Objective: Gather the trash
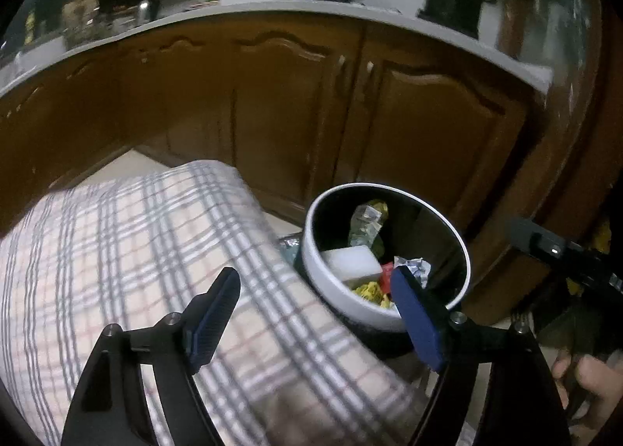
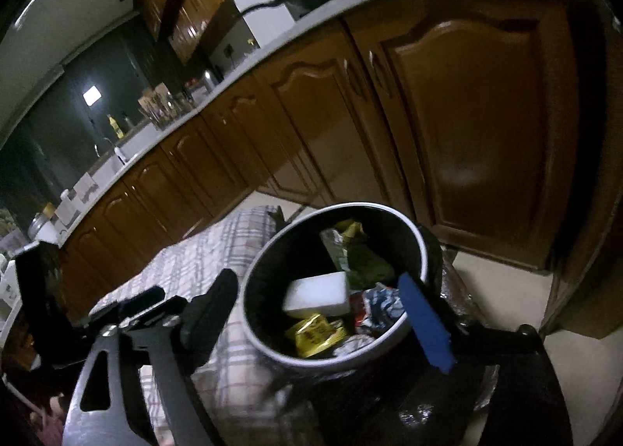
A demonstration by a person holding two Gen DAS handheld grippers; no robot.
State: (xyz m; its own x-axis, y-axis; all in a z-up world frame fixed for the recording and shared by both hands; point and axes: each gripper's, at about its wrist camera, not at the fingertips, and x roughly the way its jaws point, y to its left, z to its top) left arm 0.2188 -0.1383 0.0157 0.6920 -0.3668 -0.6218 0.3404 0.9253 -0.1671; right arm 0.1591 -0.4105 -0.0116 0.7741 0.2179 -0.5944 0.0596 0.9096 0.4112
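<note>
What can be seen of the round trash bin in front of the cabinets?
The trash bin is round, with a white rim and wall and a dark inside. It stands upright and open, no lid in view, on the floor before brown cabinet doors, beside a plaid cloth. Inside lie a white foam-like block, yellow wrappers, greenish packaging, a red scrap and crumpled foil. Neither gripper touches it, as far as the views show.

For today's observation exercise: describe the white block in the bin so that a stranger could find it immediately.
Start at the brown cabinet doors and drop to the round white-rimmed bin on the floor before them. Among its crumpled wrappers lies the white block, near the middle, above a yellow wrapper. It alone is smooth, plain and rectangular.
</note>
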